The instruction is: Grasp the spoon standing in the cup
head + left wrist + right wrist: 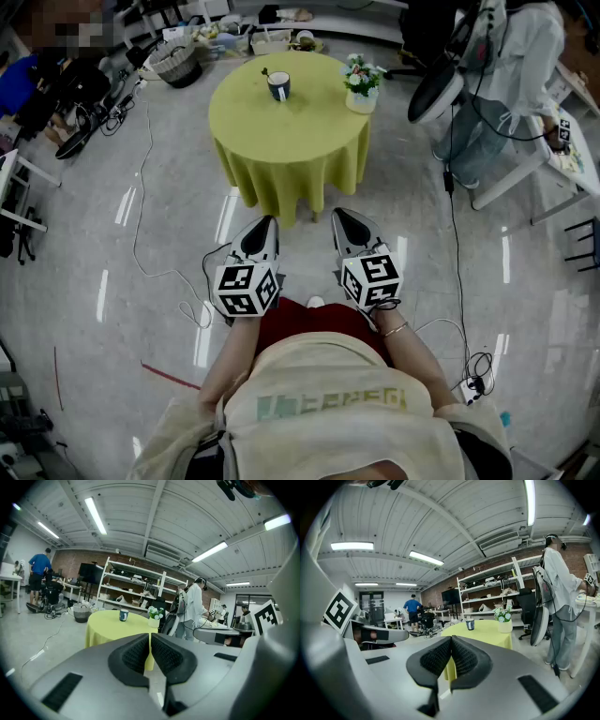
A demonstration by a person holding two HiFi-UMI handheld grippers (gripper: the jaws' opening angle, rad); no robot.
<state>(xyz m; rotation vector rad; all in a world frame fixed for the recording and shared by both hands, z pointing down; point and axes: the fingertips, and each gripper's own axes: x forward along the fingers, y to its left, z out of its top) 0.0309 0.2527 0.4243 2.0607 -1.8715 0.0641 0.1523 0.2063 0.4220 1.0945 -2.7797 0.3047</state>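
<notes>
Head view — left tool point(269, 221), right tool point(338, 214) (both closed) hang short of cup point(278, 86).

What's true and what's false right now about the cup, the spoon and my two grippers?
1. The cup stands on the round table with the yellow-green cloth. True.
2. The left gripper is shut on the spoon. False: its jaws are together on nothing, and it is held short of the table.
3. In the head view, a pot of flowers stands to the right of the cup. True.
4. The right gripper has its jaws wide apart. False: they are together and empty.
5. The spoon lies flat on the cloth. False: it stands in the cup.
</notes>
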